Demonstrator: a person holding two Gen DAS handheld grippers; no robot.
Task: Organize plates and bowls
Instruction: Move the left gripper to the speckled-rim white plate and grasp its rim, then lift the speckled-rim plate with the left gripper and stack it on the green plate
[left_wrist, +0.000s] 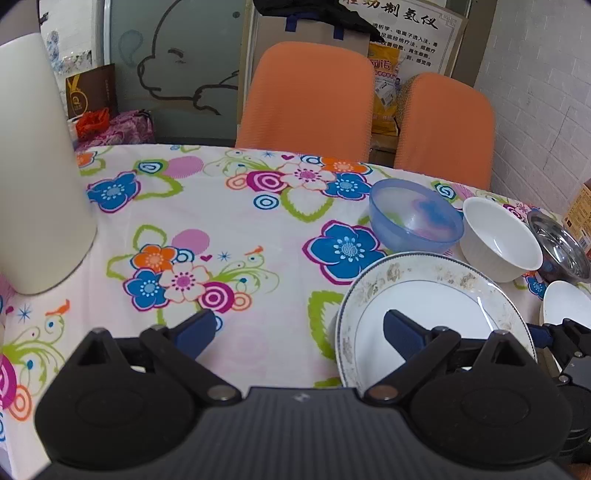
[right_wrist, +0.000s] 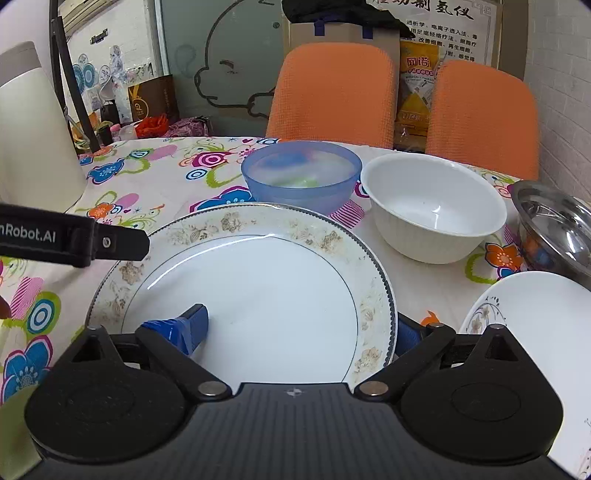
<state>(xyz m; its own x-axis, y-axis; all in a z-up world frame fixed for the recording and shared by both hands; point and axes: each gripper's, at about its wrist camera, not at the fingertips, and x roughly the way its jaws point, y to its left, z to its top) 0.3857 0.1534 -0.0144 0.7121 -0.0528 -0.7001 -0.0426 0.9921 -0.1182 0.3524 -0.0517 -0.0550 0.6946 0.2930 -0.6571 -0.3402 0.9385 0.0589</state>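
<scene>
Both cameras sit low over the table (left_wrist: 229, 236), looking forward past their own fingers toward two orange chairs (left_wrist: 310, 96). The right view sits closer; both share the patterned plate (right_wrist: 258, 288) and bowls (right_wrist: 436, 206).

Open floral tablecloth (left_wrist: 221, 229) spreads across the table's left and centre, bounded on the far left by a tall white cylinder (left_wrist: 33, 166). On the right, crockery crowds together: a large plate (right_wrist: 258, 280), a blue bowl (right_wrist: 301, 177) and white bowl (right_wrist: 436, 206) close behind it, a steel bowl (right_wrist: 557, 229) and a small plate (right_wrist: 535, 332) alongside. Two orange chairs (left_wrist: 310, 99) line the far edge.
</scene>
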